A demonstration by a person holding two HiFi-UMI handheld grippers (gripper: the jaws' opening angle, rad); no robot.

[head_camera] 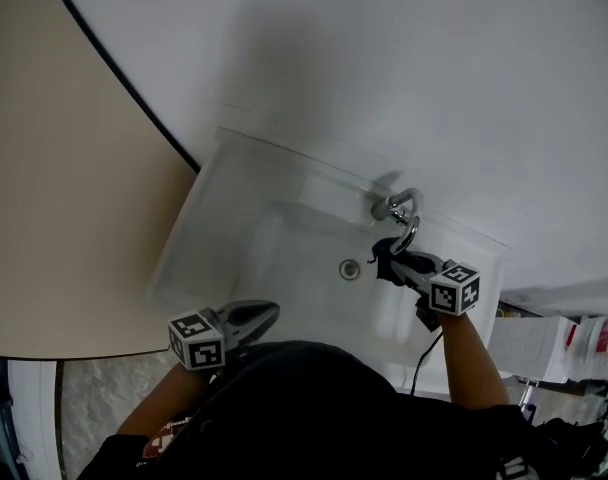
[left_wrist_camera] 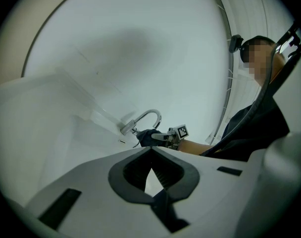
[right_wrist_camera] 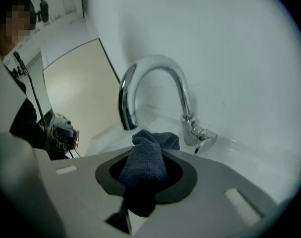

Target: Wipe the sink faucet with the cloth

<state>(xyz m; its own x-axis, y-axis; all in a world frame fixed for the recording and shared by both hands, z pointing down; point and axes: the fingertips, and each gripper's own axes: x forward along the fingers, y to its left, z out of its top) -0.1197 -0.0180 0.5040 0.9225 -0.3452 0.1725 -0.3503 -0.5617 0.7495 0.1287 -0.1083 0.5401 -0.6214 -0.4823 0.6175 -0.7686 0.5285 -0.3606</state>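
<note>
white wall behind a white rectangular ceramic sink. dark blue microfibre cloth was pinched in the right tongs, just beside the curved chrome faucet. cloth looked soft, light, floppy; a bunched grip suited it. chrome likely slick. left tongs were pressed together, empty. no readable writing.

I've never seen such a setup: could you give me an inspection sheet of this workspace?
Surface: white sink, drain in its basin.
Job's things: chrome faucet, arched; dark blue cloth bunched in the right gripper.
Clutter: nothing seen.
Grippers: left gripper shut, empty, near the sink's front edge; right gripper shut on the cloth, close to the faucet's spout.
Cables: dark cable hanging under the right gripper.
Surroundings: white wall, beige panel beside the sink.
</note>
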